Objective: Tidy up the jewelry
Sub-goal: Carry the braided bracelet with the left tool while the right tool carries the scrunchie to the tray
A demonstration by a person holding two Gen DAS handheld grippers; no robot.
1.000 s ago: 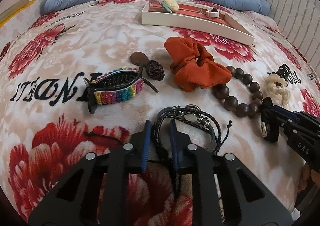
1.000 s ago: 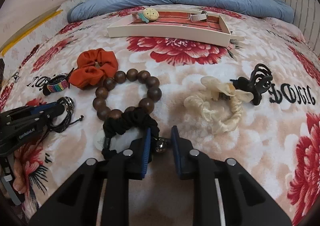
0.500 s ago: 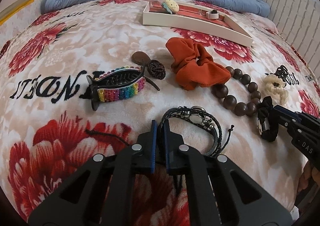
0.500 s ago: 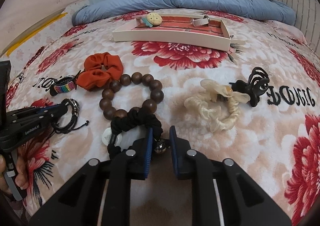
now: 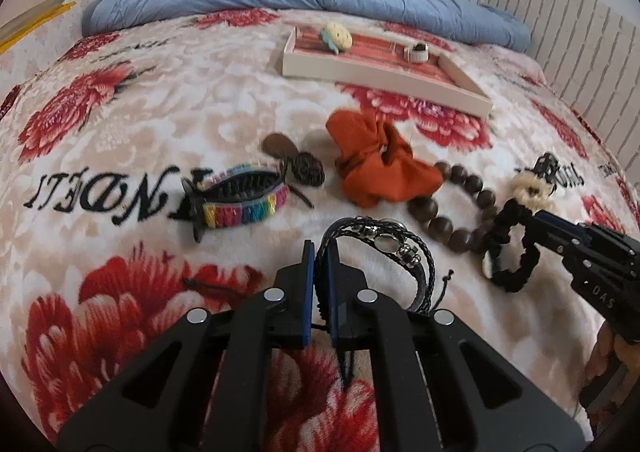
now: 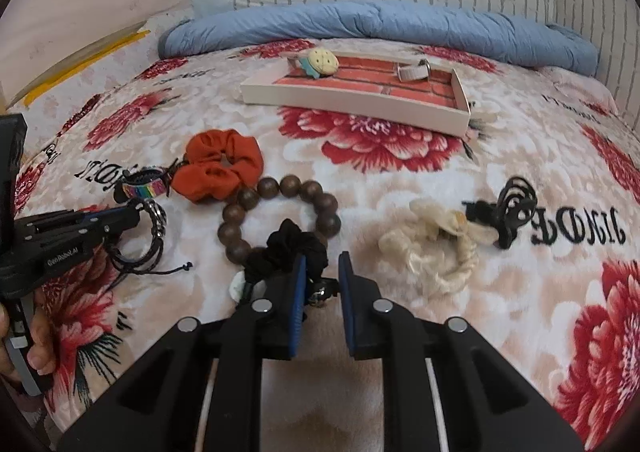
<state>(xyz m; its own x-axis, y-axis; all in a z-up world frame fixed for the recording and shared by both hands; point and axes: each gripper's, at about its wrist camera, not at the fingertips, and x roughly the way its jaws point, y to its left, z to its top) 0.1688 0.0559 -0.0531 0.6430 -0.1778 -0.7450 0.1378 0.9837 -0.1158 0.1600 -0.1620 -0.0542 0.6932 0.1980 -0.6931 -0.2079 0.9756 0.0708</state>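
Note:
My left gripper (image 5: pixel 320 252) is shut on a black braided bracelet (image 5: pixel 384 248), lifted a little off the blanket; it also shows in the right wrist view (image 6: pixel 154 220). My right gripper (image 6: pixel 322 264) holds a black scrunchie (image 6: pixel 292 248) with a small bell; from the left wrist view the scrunchie (image 5: pixel 508 248) hangs from its fingers. The jaws show a gap, with the bell between them. A white tray (image 5: pixel 384 72) with a brick-red floor lies at the far side, holding a cookie-shaped clip (image 5: pixel 338 37) and a ring (image 5: pixel 418 51).
On the floral blanket lie a rainbow hair claw (image 5: pixel 236 198), brown clips (image 5: pixel 298 160), an orange scrunchie (image 5: pixel 376 168), a wooden bead bracelet (image 6: pixel 276 212), a cream scrunchie (image 6: pixel 432 248) and a black claw clip (image 6: pixel 512 212). A blue pillow (image 6: pixel 380 28) lines the far edge.
The left gripper closed on the braided bracelet and lifted it. The right gripper rose with the black scrunchie, lifting it off the wooden beads.

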